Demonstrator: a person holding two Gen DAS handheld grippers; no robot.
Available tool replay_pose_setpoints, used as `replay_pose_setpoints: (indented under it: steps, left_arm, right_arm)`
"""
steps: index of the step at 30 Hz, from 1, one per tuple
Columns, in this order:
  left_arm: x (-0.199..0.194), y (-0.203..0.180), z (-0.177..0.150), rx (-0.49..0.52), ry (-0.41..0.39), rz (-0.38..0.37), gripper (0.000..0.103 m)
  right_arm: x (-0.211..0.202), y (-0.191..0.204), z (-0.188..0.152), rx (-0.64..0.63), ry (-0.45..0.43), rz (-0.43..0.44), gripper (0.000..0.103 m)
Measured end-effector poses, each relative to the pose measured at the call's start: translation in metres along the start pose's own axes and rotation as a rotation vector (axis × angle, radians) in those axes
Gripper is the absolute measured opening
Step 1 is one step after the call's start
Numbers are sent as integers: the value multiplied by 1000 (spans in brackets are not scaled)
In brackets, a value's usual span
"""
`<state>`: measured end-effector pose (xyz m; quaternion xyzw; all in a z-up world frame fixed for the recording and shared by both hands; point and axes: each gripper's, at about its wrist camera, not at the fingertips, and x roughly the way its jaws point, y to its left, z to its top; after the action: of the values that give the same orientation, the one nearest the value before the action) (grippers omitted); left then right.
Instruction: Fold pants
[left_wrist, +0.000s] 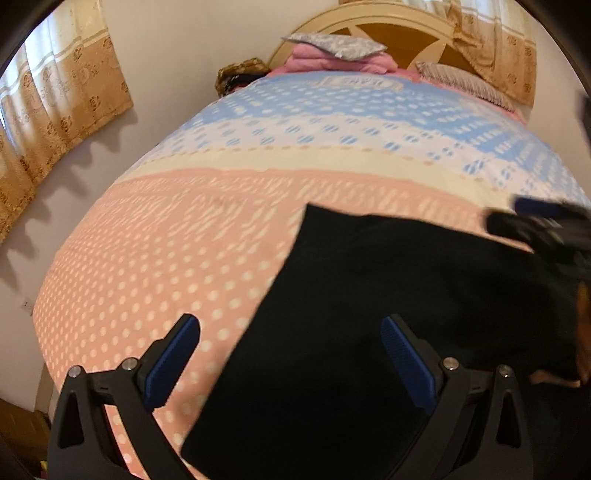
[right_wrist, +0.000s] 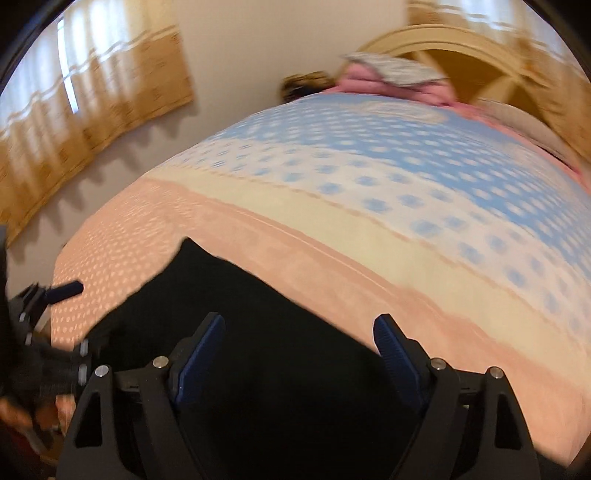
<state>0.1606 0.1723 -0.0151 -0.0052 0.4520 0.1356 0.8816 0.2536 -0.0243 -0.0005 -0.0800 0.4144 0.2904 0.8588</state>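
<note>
Black pants lie flat on the bed's pink dotted cover, folded into a broad dark slab with a straight left edge. My left gripper is open and empty, hovering over the pants' left edge. My right gripper is open and empty above the pants, near their far edge. The right gripper also shows at the right edge of the left wrist view. The left gripper shows at the left edge of the right wrist view. The right wrist view is blurred.
The bed cover has pink, cream and blue bands. Pillows and a pink folded blanket lie by the wooden headboard. A curtained window and a white wall stand left of the bed.
</note>
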Motion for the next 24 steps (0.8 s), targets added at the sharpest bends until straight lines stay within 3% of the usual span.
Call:
replay_pose_setpoints:
  steps: [3,7,9,11,12,14,19,24]
  left_arm:
    - [5,12,-4,-28,19,-31,101]
    - [9,19,-6,-27,32,-37,101]
    - [10,24,-9,-27,34,-34,101]
    - [6,30,-12,-31,32,-37,101]
    - [2,34,-14,-33,29,-41,101]
    - [-9,42,-20,-34,19,-55,101]
    - [-40,53,-37,-30,-30,-112,101]
    - [-63,64,-54,-40,-47,-191,101]
  right_arm:
    - [51,15,19,-46,89,72,84]
    - [101,28,20,-112,188,-38,82]
    - [104,29,11,-123,187,-19,70]
    - [94,35,6,-147,154,19,16]
    - [90,39,6,-136,166,40,12]
    - [81,45,6,-132,157,21,8]
    - [25,71,5,-117,46,34,7]
    - [-38,121,-27,-150,-68,88,7]
